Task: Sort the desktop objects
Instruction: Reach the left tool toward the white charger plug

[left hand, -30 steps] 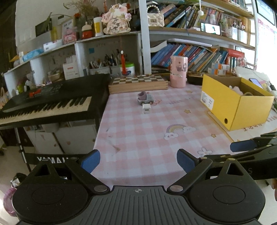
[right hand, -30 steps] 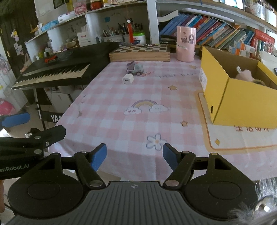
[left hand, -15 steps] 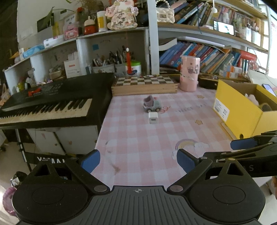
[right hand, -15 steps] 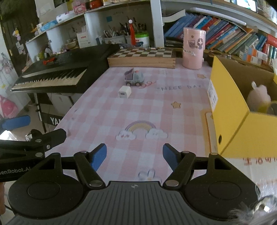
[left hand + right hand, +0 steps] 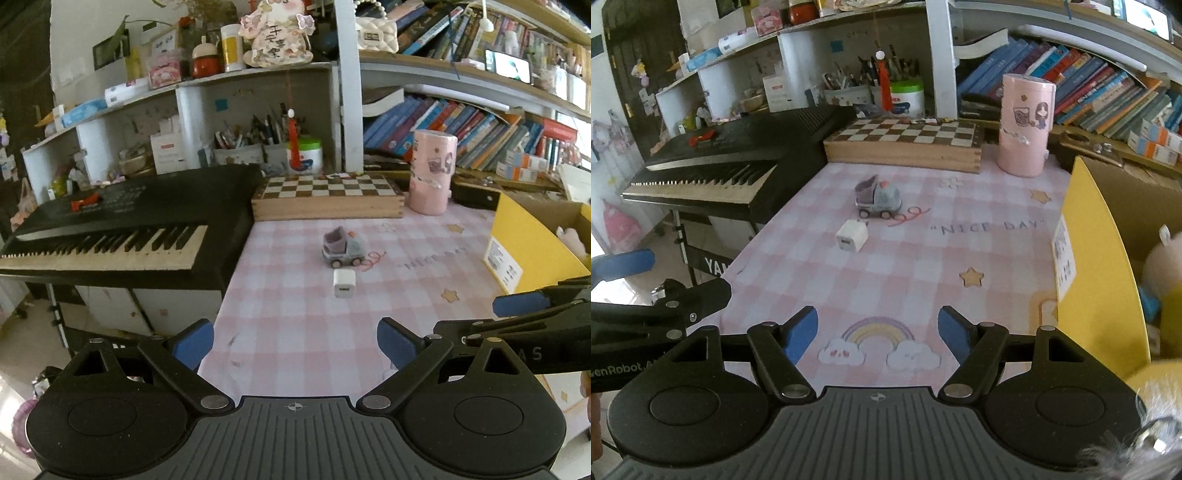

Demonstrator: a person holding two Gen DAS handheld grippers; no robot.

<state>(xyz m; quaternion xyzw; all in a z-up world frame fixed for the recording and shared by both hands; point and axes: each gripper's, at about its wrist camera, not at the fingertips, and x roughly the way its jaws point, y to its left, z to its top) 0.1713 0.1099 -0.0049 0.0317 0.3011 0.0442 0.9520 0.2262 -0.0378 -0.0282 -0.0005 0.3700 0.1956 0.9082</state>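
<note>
While both grippers hang over the near part of the pink checked cloth (image 5: 979,206), neither holds anything: the left gripper (image 5: 295,341) has its blue pads spread with only cloth between them, and the right gripper (image 5: 879,330) is likewise spread and empty above the rainbow print (image 5: 879,332). The things left to sort lie further in, near the middle of the table: a small grey toy truck (image 5: 878,199) and, just in front of it but apart, a white charger (image 5: 851,235) lying on its side with its prongs toward the truck. A red squiggle by the truck's wheels could be a rubber band (too small to tell). The yellow box (image 5: 1100,266) stands open at the right edge, a plush toy (image 5: 1161,258) already inside, so it looks like the bin for loose items, placed where the right hand can reach it easily. The chessboard box (image 5: 905,142), pink canister (image 5: 1026,125) and keyboard (image 5: 738,162) sit at the back and side, seemingly not part of the job. The wide, empty jaws and forward aim suggest an approach to the charger, the nearer piece.
</note>
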